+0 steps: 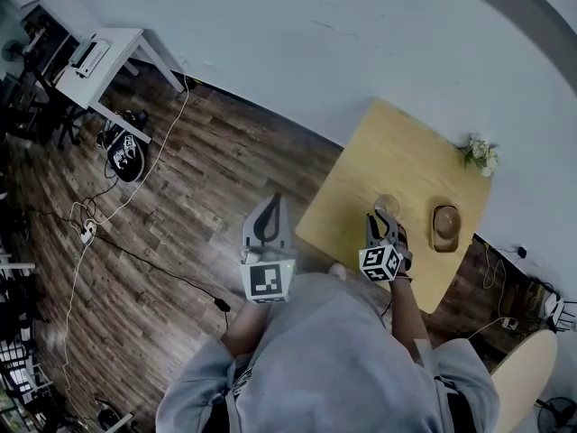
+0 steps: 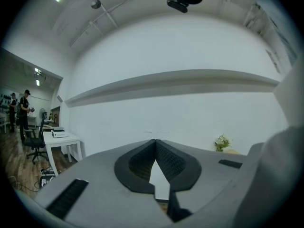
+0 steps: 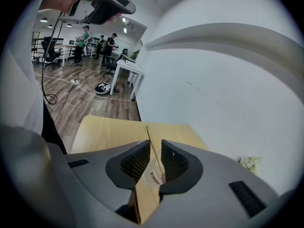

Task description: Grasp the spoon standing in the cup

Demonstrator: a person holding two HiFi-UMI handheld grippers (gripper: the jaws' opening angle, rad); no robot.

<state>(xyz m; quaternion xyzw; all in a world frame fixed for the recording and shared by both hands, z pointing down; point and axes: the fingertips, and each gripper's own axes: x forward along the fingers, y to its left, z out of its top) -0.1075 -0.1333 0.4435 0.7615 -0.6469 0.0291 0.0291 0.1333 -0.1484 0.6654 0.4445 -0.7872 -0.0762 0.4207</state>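
Observation:
A clear cup [image 1: 388, 204] stands on the light wooden table [image 1: 397, 142] near its front edge. My right gripper [image 1: 380, 216] is right over the cup. In the right gripper view the thin spoon handle [image 3: 151, 144] slants across the narrow gap of the right gripper [image 3: 153, 143], touching the left pad at the tip and the right pad further in. The cup [image 3: 152, 176] shows below. My left gripper [image 1: 270, 204] hangs over the floor left of the table. Its jaws meet at the tip of the left gripper [image 2: 155, 142] with nothing between them.
A brown wooden bowl [image 1: 445, 226] sits to the right of the cup. A small bunch of white flowers [image 1: 480, 154] stands at the table's far right corner by the wall. Cables [image 1: 135, 188] lie on the wooden floor to the left.

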